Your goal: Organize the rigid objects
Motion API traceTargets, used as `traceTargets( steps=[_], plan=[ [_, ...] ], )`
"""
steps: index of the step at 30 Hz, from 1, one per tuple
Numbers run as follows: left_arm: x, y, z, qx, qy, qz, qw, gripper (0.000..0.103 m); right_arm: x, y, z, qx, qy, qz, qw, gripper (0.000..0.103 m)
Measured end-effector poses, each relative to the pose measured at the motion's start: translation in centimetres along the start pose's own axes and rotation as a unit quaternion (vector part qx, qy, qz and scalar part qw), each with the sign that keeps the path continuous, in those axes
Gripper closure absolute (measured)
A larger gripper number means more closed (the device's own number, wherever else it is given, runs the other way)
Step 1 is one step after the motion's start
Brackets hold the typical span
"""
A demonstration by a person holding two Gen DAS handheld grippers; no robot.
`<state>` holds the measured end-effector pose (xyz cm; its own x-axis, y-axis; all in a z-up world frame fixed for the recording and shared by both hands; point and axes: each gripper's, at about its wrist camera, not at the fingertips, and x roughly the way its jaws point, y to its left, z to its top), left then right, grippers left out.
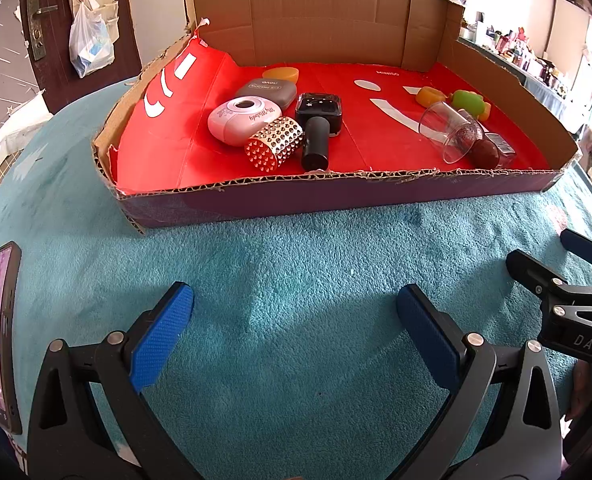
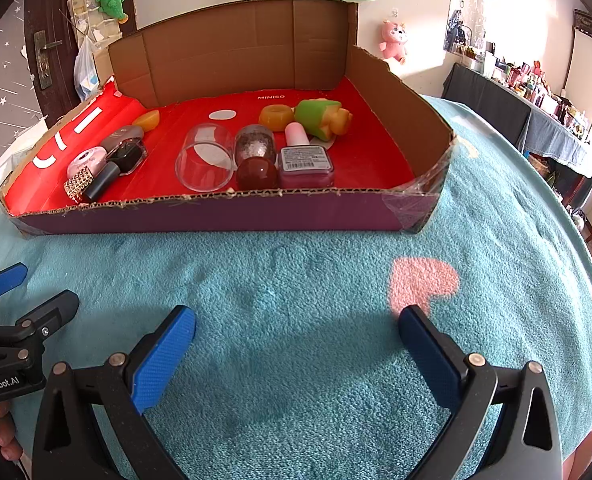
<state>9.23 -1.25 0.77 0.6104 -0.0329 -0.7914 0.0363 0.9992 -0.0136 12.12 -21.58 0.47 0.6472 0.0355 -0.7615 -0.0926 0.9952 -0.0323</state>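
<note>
Left wrist view: the left gripper (image 1: 294, 328) hangs released over the teal fleece blanket (image 1: 296, 248), short of the cardboard tray (image 1: 336, 194). The studded cylinder (image 1: 274, 143) and black bottle (image 1: 315, 143) lie touching, so either could roll if nudged.

Right wrist view: the right gripper (image 2: 296, 348) is released too. The clear cup (image 2: 206, 158) lies sideways and could slip. Cluttered room, dark door (image 2: 44, 40).
</note>
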Motion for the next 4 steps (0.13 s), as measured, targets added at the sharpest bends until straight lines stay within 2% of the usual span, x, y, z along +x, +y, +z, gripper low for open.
traceTargets(
  steps=[4],
  plan=[
    [0.0, 0.01, 0.0, 0.0, 0.0, -0.001, 1.0, 0.0, 0.0, -0.01, -0.01, 0.0, 0.0, 0.0, 1.0, 0.0]
  ],
)
